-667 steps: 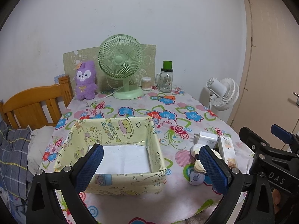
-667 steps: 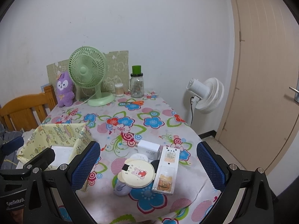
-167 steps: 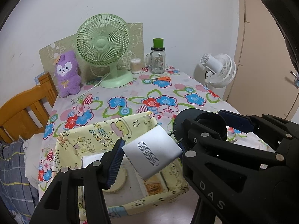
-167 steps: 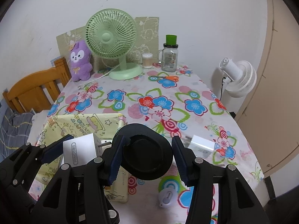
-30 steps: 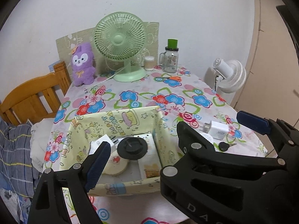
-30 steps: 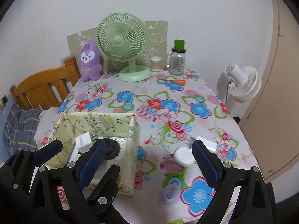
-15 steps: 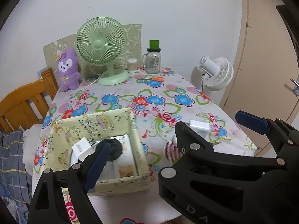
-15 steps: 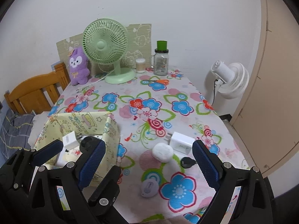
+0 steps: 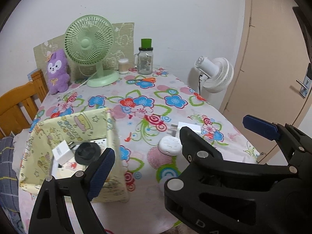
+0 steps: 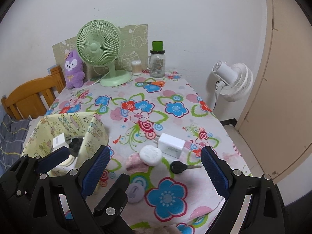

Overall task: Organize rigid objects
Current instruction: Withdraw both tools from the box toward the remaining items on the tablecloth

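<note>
Both grippers empty, hovering above the near edge of the worktop [image 10: 175, 89] with the flowered cloth.

Right gripper [image 10: 154, 173]: fingers wide apart, nothing between the blue pads. Below and between them on the cloth: white charger [image 10: 171, 145], round white case [image 10: 150, 155] touching its near-left corner, black key [image 10: 180, 167] just beside the case on the near side, blade pointing right. Lilac oval tag [image 10: 135, 192] sits nearer still, partly hidden behind the gripper frame.

Left gripper [image 9: 175, 148]: fingers also spread wide, holding nothing. Its left pad hangs over the yellow fabric box [image 9: 48, 128] at the box's near-right corner.

Box sits at the left near part of the worktop. Inside it: white plug adapter [image 9: 62, 152], black round cap [image 9: 87, 153] just right of it, flat printed items underneath that I can't identify. In the left view the charger is mostly hidden behind the right gripper's frame; the case [image 9: 169, 145] is visible.

Back of the worktop: green desk fan [image 10: 101, 50], purple plush [image 10: 74, 70], glass jar with green lid [image 10: 157, 62].
</note>
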Demonstrator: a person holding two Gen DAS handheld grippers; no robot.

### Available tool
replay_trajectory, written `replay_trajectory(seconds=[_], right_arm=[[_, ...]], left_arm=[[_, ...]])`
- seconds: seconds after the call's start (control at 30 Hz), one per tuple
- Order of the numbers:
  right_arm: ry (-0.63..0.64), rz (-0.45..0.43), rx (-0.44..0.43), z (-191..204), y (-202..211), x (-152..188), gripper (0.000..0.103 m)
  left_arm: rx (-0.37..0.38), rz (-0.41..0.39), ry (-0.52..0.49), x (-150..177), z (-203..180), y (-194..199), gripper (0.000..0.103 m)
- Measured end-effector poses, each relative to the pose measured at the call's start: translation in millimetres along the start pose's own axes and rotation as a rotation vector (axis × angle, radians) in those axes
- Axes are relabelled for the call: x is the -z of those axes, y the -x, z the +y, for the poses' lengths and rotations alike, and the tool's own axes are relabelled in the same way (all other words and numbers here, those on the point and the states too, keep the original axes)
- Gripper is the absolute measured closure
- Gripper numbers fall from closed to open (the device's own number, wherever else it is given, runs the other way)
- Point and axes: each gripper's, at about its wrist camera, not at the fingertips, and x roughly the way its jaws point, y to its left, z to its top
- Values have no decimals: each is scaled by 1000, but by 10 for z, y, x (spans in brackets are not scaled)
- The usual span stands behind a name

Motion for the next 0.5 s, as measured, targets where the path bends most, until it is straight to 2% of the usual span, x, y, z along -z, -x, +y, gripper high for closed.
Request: replay_trajectory(seconds=[0.5], right_arm=[[0,6,27,-278,-264,282,7]], left_arm=[[20,1,4,242,-224,-349,11]])
